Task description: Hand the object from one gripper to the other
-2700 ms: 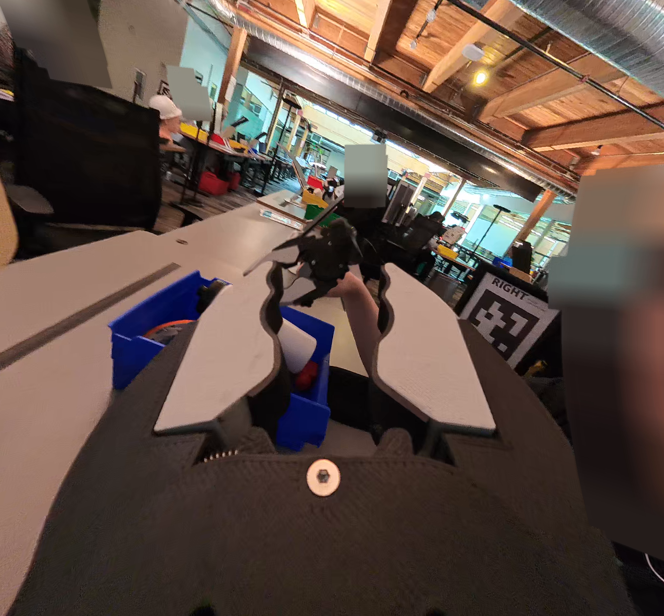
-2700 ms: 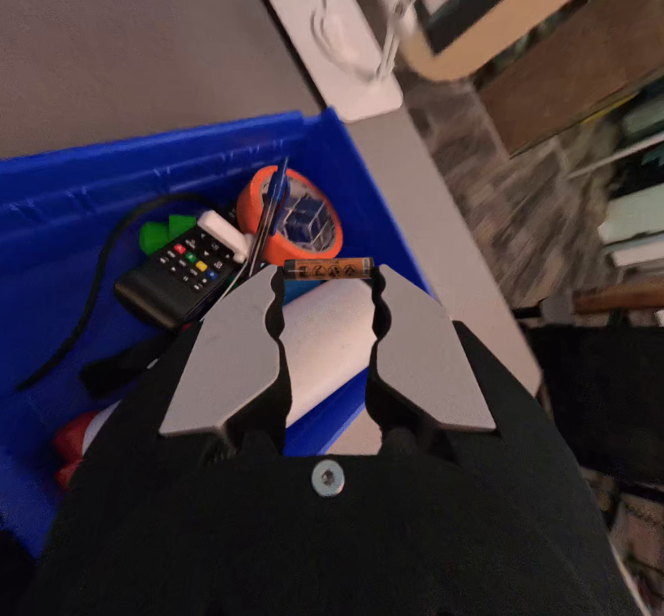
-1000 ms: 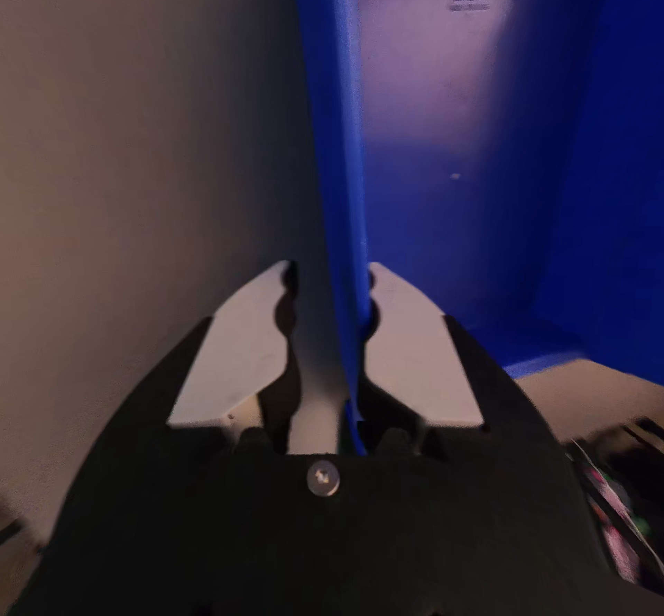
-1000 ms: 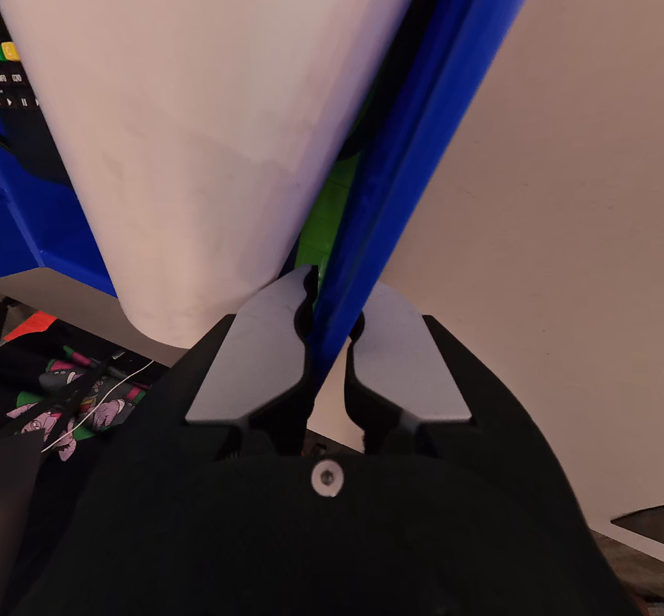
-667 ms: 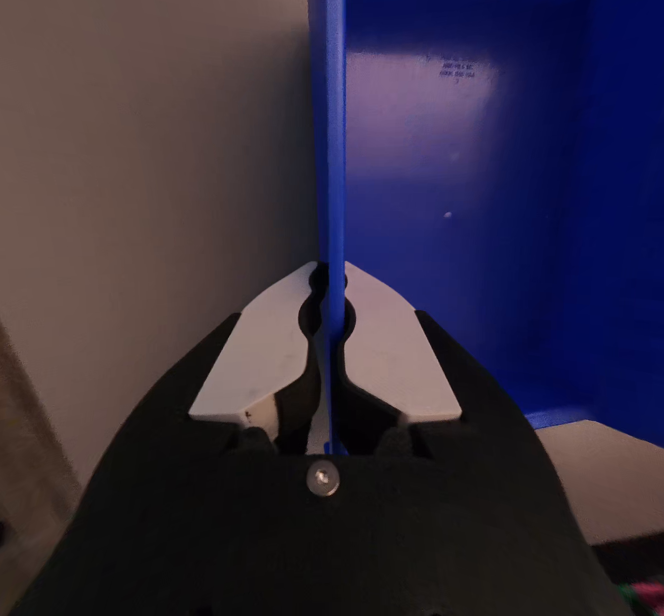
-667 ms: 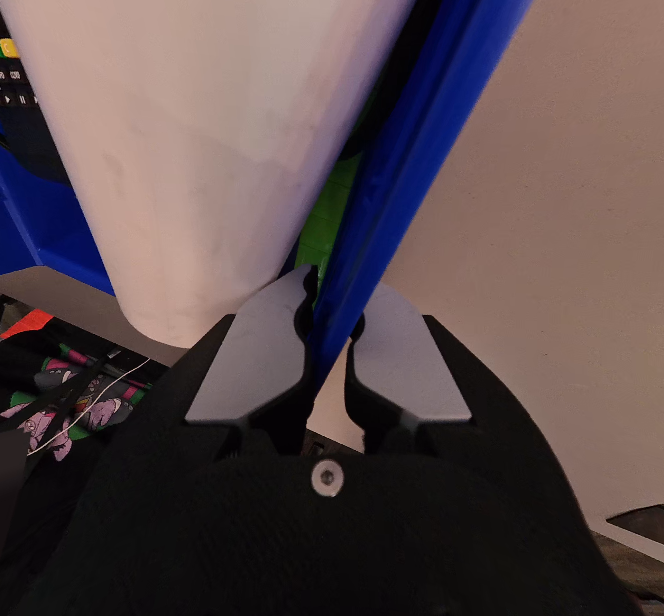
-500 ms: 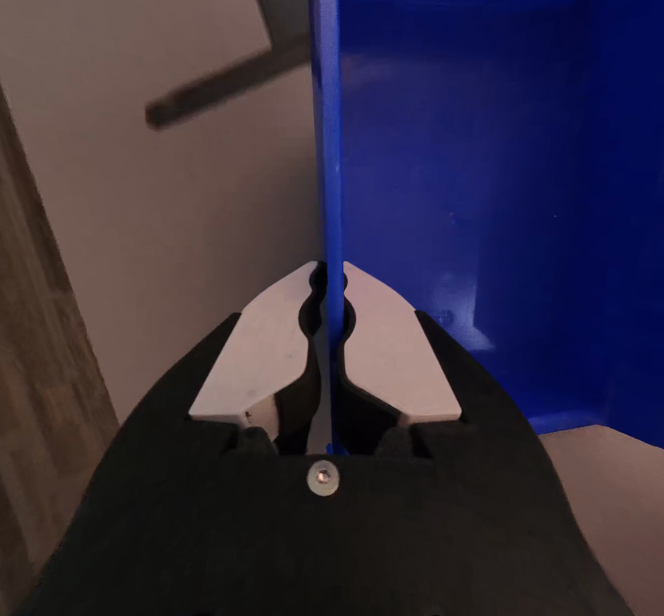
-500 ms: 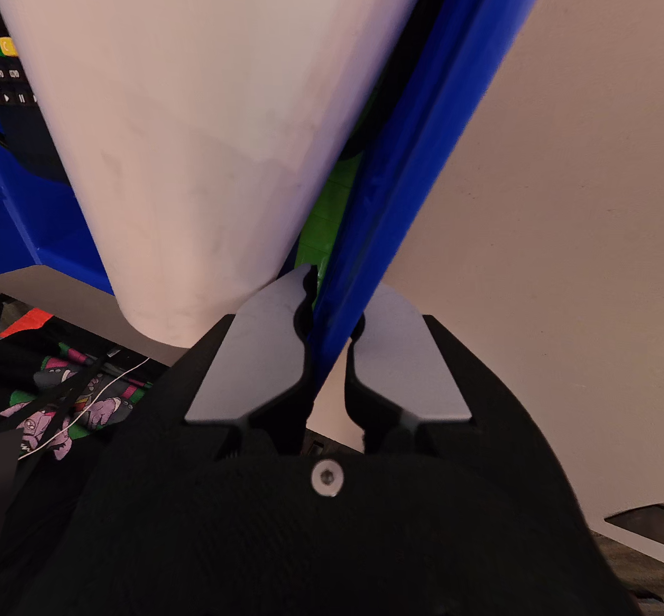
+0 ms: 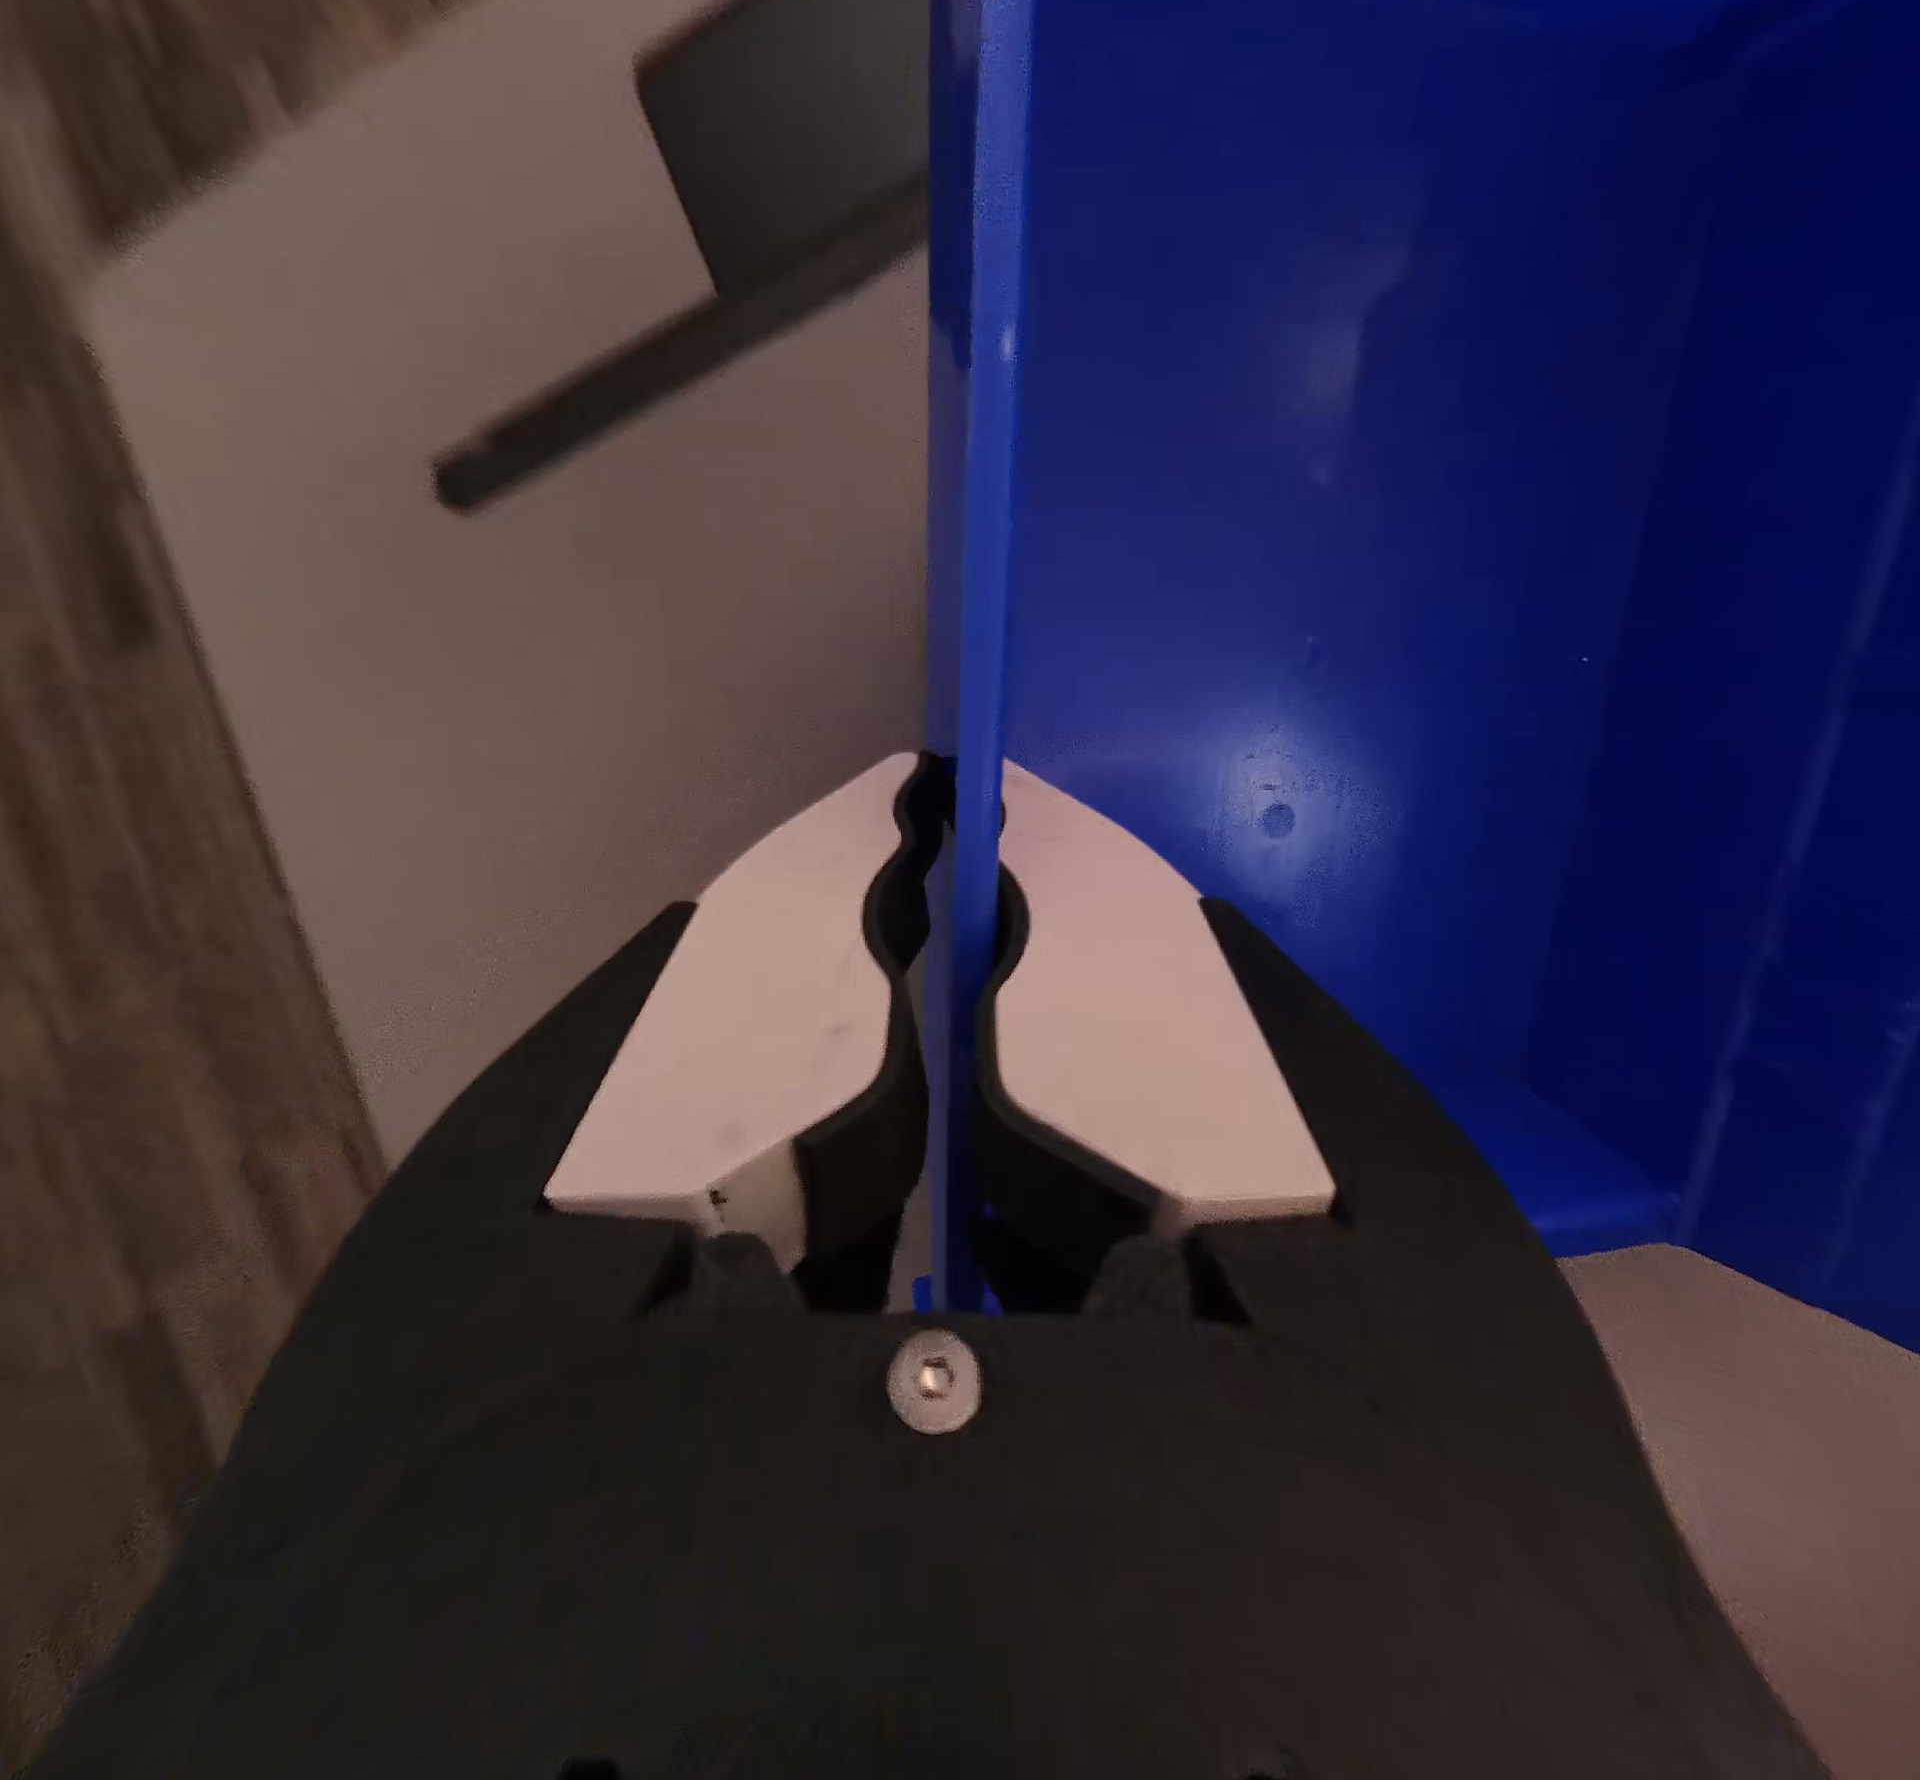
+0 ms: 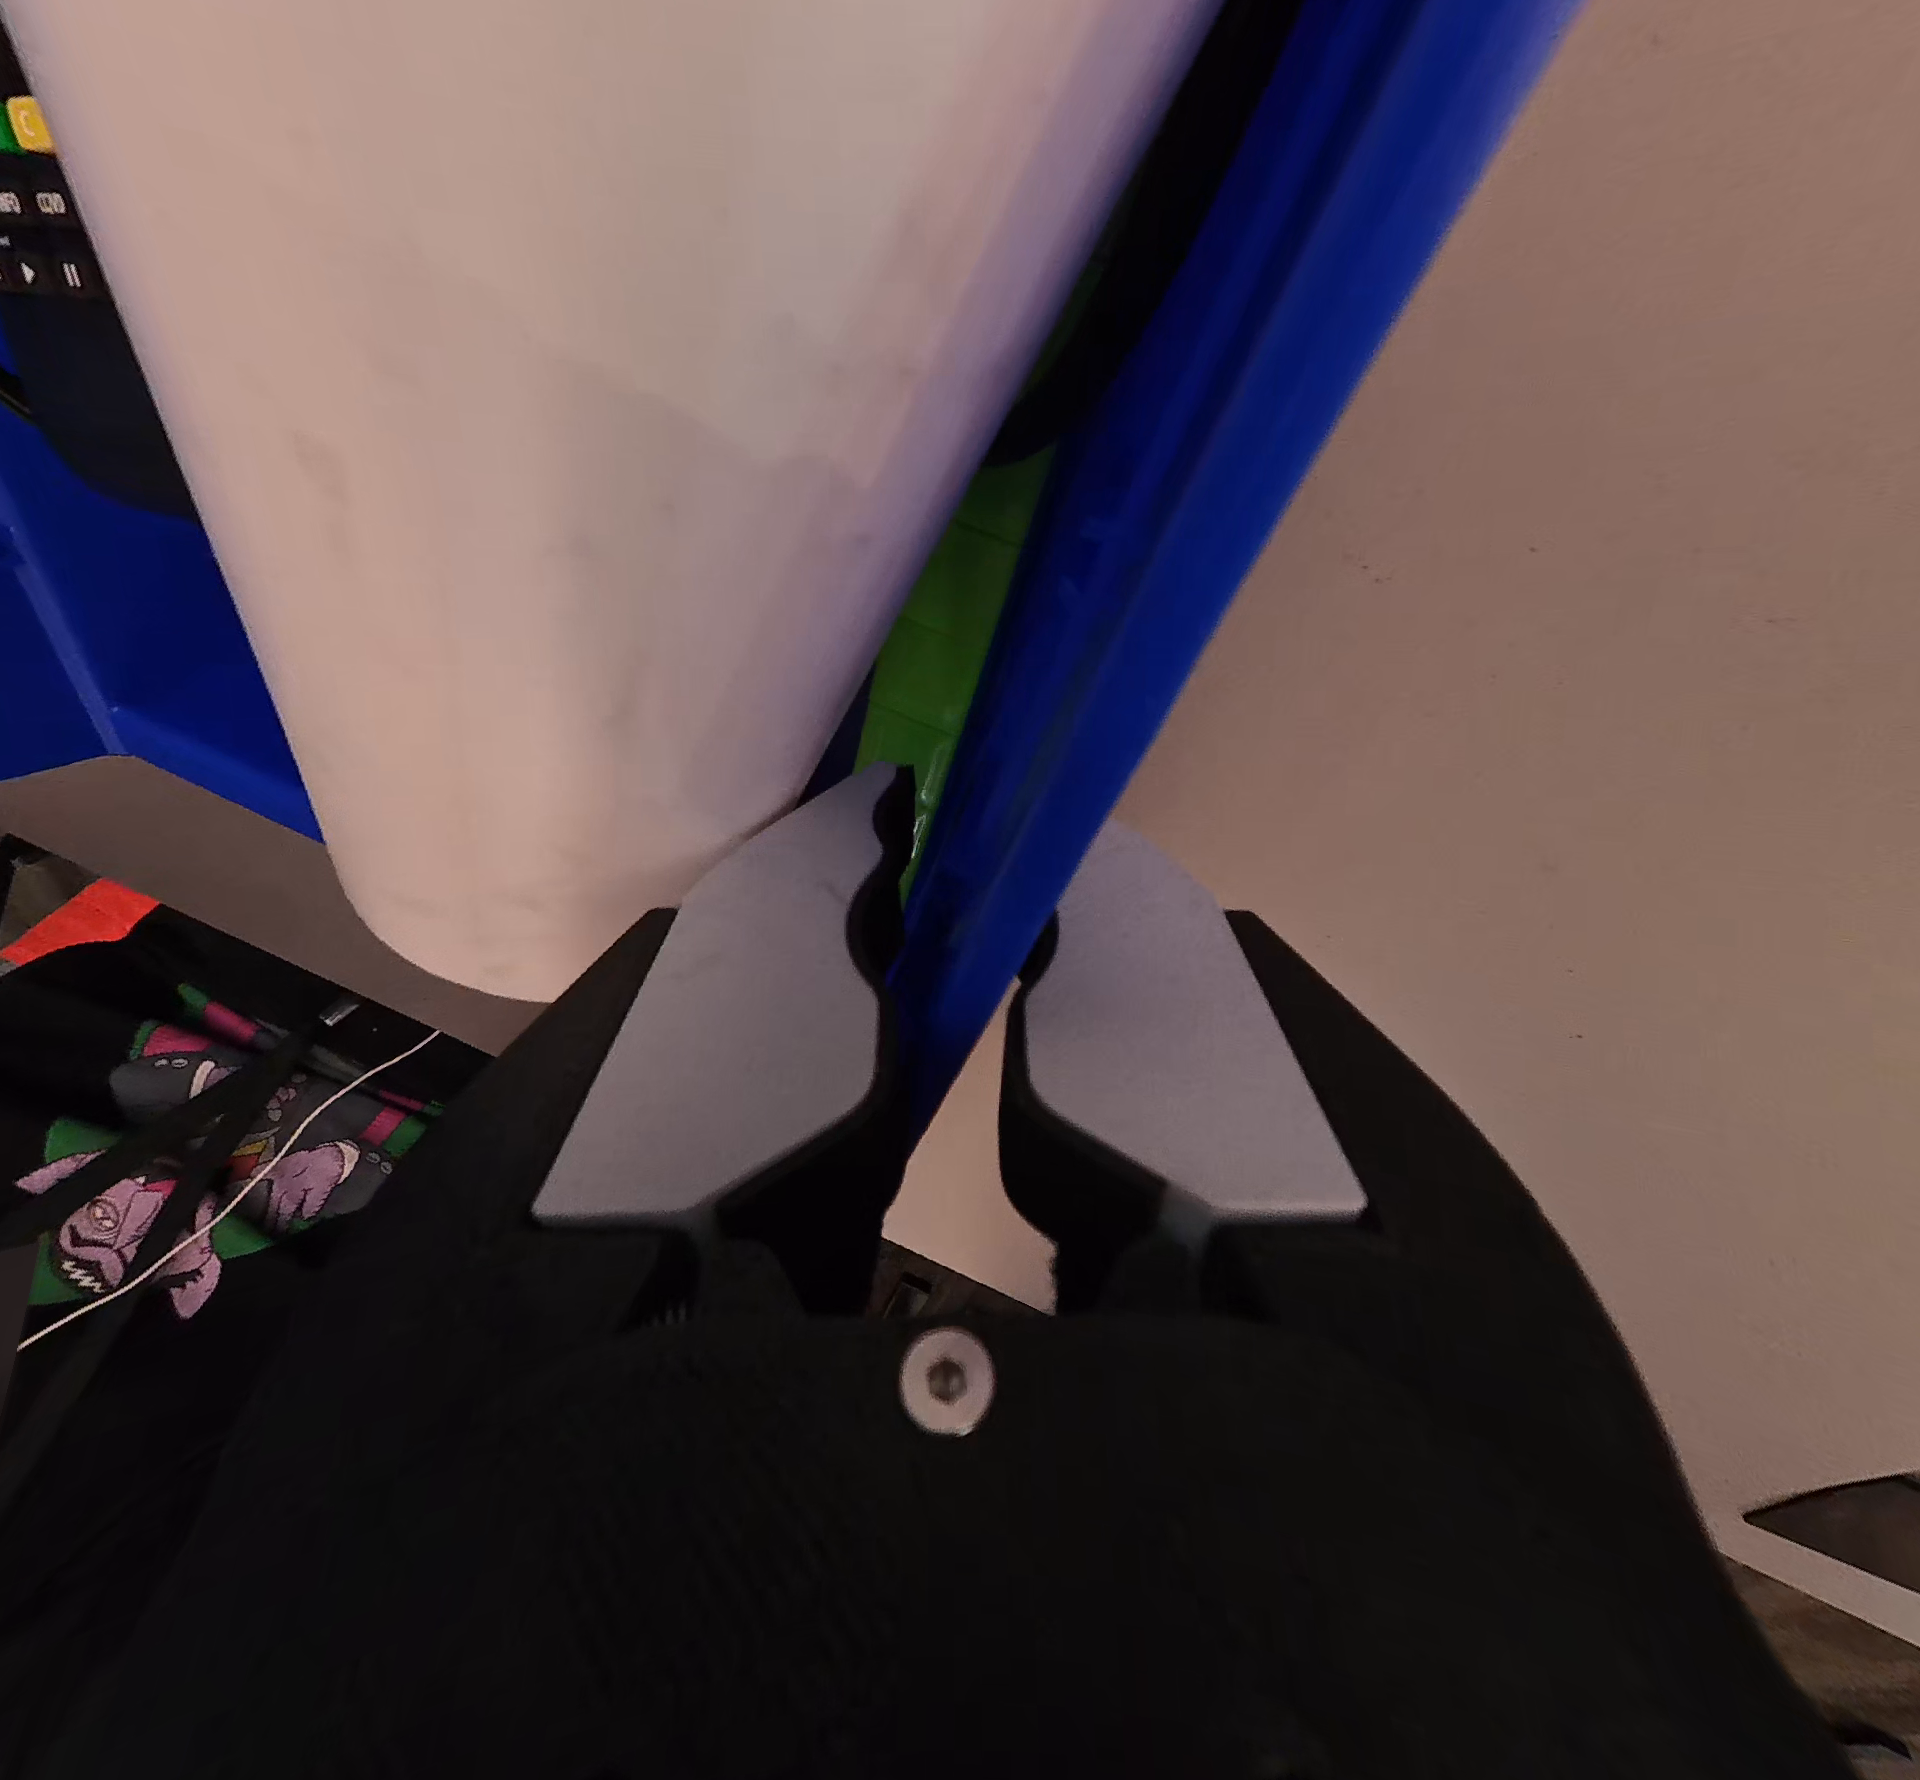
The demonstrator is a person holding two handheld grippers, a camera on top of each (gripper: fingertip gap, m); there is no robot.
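In the left wrist view my left gripper (image 9: 961, 780) is shut on the thin upright wall (image 9: 977, 380) of a blue bin; the inside of that bin (image 9: 1455, 587) shows nothing in it. In the right wrist view my right gripper (image 10: 992, 805) is shut on the rim (image 10: 1247, 380) of a blue bin. That bin holds a big white cylinder (image 10: 571, 328), a green object (image 10: 940, 650) and a black remote (image 10: 42, 203). I cannot tell whether it is the same bin. Neither gripper shows in the other's view.
The bins rest on a pale table (image 9: 520, 691), which also shows in the right wrist view (image 10: 1558, 691). A dark strip (image 9: 727, 172) crosses it. The table edge and wooden floor (image 9: 125, 795) lie at left. A patterned cloth with a thin white cord (image 10: 208, 1169) lies below the table edge. The gap from one gripper's tips to the other's is roughly 60 cm.
The right gripper held a battery 2.7 s ago; it has since stayed clamped on the bin rim. The left gripper closed on the bin wall, then its view swung, bringing the table edge and floor into view.
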